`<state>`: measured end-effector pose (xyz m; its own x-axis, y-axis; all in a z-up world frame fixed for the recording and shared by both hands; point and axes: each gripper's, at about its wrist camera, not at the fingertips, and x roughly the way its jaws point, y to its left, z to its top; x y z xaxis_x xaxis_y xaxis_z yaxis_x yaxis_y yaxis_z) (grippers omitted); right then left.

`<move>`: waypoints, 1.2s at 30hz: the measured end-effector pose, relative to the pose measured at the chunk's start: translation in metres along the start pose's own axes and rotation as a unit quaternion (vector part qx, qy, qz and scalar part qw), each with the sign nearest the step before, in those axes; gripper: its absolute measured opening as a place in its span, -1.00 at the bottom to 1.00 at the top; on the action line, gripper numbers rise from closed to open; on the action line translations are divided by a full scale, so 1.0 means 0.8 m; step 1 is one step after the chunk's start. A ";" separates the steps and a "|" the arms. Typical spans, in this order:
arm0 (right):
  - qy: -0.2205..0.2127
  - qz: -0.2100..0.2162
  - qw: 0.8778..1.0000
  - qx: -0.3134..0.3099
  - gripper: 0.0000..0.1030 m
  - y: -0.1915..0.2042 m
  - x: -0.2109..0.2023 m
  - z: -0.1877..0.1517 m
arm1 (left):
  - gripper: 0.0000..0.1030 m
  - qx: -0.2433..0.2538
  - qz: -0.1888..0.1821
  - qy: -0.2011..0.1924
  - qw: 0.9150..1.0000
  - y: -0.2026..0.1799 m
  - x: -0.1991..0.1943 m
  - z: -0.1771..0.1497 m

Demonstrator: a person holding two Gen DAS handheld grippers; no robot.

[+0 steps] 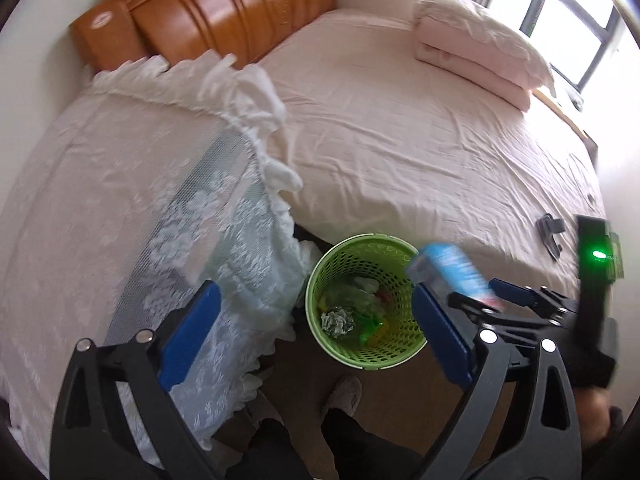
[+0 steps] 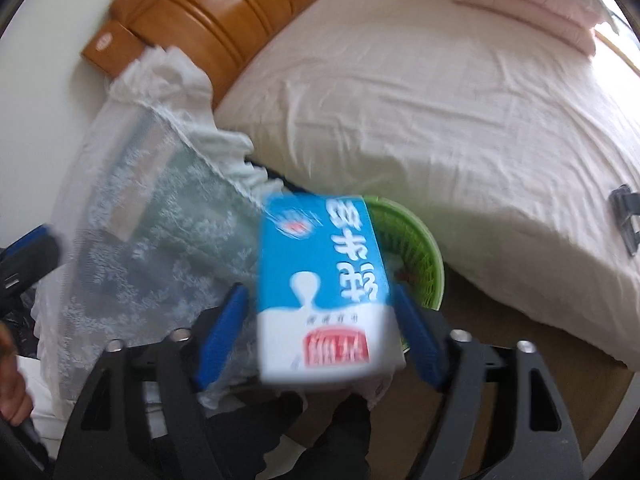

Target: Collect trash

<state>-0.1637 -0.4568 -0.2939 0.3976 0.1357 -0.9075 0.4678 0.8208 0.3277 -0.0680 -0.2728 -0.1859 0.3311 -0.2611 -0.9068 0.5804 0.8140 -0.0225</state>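
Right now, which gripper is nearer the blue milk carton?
Right. The right gripper has the milk carton between its open fingers, above the green basket. The left gripper is empty, beside it over the basket's other side.

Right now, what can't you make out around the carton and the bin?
- Right wrist view: blue carton is motion-blurred; small print unreadable, and whether the right gripper pads touch it.
- Same view: green bin mostly hidden behind the carton.
- Left wrist view: bin's contents too jumbled to identify; left gripper empty.
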 end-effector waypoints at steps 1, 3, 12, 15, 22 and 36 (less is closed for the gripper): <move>0.009 -0.004 1.000 0.007 0.89 -0.003 0.011 -0.001 | 0.78 -0.004 0.003 0.002 1.000 0.001 0.001 -0.003; 0.029 -0.005 0.999 0.014 0.90 -0.009 0.027 -0.005 | 0.78 -0.014 0.010 0.010 1.000 0.005 0.004 -0.012; 0.006 -0.050 0.998 -0.049 0.90 0.051 -0.029 -0.002 | 0.78 -0.056 0.049 -0.011 0.997 0.035 -0.030 -0.024; -0.043 -0.042 0.993 -0.097 0.90 0.105 -0.085 0.018 | 0.78 -0.081 0.054 -0.051 0.994 0.060 -0.068 -0.010; -0.197 -0.018 0.965 -0.174 0.96 0.243 -0.234 0.058 | 0.86 -0.126 0.127 -0.190 0.965 0.138 -0.193 0.031; -0.293 0.031 0.938 -0.182 0.96 0.402 -0.304 0.090 | 0.86 -0.171 0.147 -0.253 0.941 0.285 -0.286 0.078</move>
<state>-0.0530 -0.2657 0.0508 0.8305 -0.0512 -0.5546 0.1710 0.9711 0.1664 0.0349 -0.0602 0.0425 0.8017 -0.1423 -0.5805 0.1640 0.9863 -0.0153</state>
